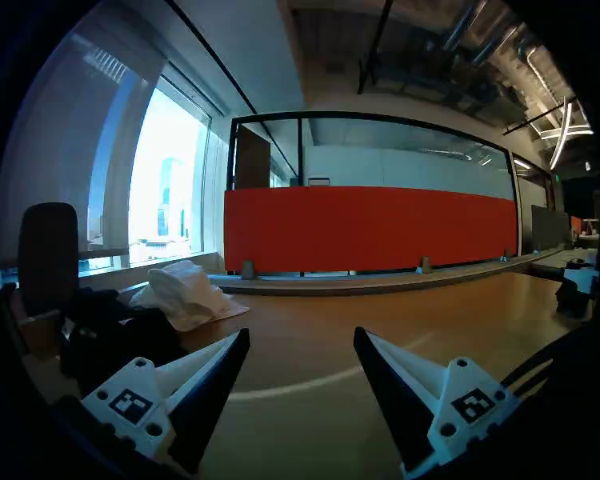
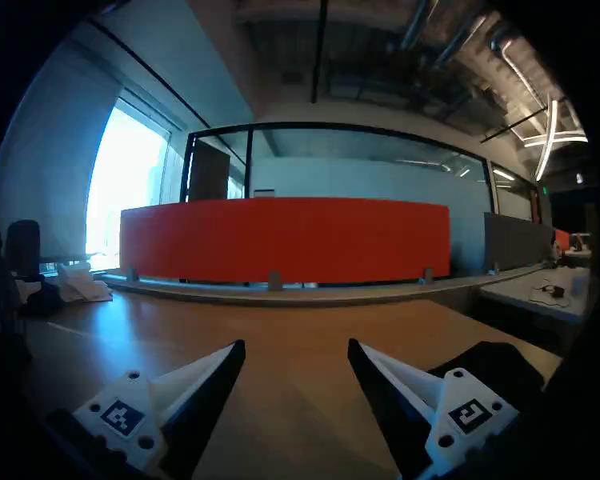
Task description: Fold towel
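Now, left gripper view: left gripper (image 1: 300,331) has its 2 fingers spread wide with bare table (image 1: 396,320) between the tips, nothing held. The towel (image 1: 184,292), white and crumpled in a loose heap, lies on the table beyond the tip of the finger on the left of the view and off to that side, well apart from it. A dark heap (image 1: 112,336) sits just beside the towel, partly hidden behind that finger; I cannot tell what it is. Past the finger on the right of the view, a dark and pale object (image 1: 576,290) is cut off and too small to identify.

Right gripper view: right gripper (image 2: 296,344) also wide open and holding nothing, wood showing between the tips. Here the towel (image 2: 80,284) is small and far off, past the left-side finger. A black shape (image 2: 492,364) lies just behind the right-side finger, its lower part hidden by that finger. A red partition (image 2: 284,240) stands straight ahead of both pairs of fingers
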